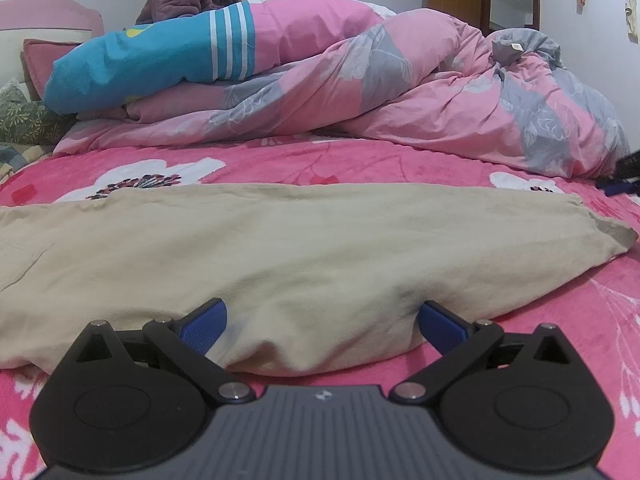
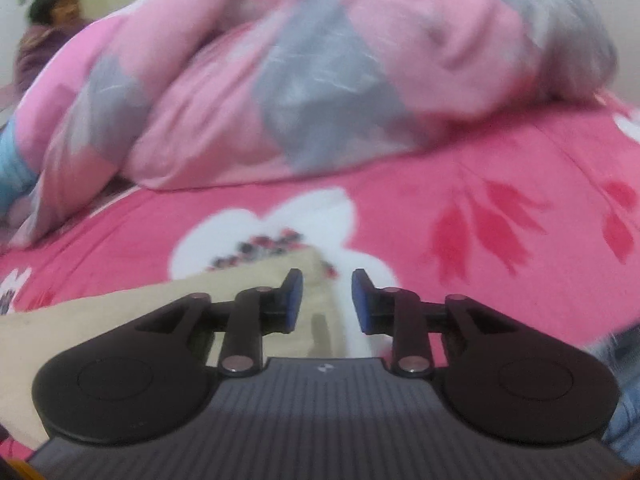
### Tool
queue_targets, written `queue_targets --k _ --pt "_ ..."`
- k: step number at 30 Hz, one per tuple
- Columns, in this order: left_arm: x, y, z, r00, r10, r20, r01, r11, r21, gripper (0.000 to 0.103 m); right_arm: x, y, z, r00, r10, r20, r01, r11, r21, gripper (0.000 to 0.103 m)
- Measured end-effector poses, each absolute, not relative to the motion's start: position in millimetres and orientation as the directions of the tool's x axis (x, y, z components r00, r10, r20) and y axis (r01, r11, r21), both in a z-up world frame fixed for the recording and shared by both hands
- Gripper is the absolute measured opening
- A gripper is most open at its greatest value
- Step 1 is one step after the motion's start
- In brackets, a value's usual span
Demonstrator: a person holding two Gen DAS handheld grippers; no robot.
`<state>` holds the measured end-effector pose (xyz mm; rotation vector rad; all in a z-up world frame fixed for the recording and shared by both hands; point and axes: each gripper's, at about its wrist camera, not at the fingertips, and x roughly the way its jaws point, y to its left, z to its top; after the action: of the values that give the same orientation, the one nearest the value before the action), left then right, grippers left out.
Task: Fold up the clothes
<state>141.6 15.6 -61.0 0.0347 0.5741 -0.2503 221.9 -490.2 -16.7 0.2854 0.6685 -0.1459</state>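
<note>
Left gripper (image 1: 322,316) spread wide around the beige garment (image 1: 280,248) fold — right gripper (image 2: 326,300) parted, pads clear of the fabric.

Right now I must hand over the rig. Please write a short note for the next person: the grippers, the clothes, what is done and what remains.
Left gripper: jaws wide open around a bunched edge of the beige garment, not pinching it.
Right gripper: jaws partly open over the garment's corner, nothing held.
The garment lies spread across the pink floral bedspread, in front of the heaped pink and grey duvet.
Done: laid out, possibly one fold; hard to tell.
Left: grip the edges, fold further.
</note>
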Motion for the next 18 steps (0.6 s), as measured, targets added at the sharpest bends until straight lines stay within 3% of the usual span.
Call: queue_targets --k 10,14,18 --pt "141.1 16.8 -62.0 0.811 -0.229 -0.538 0.245 0.969 -0.043 0.103 284.3 -344.9 -27.6 0.692 0.206 -0.691 -0.185 0.977 0.105 0.027" --pt "141.4 17.0 -61.7 0.812 -0.23 -0.537 0.245 0.969 -0.044 0.103 327.6 -322.9 -61.2 0.653 0.11 -0.749 -0.145 0.989 0.02 0.027" --pt "141.3 18.5 -61.6 0.811 -0.236 -0.535 0.246 0.968 -0.055 0.103 342.2 -341.3 -44.9 0.708 -0.029 -0.705 0.036 0.999 -0.005 0.029"
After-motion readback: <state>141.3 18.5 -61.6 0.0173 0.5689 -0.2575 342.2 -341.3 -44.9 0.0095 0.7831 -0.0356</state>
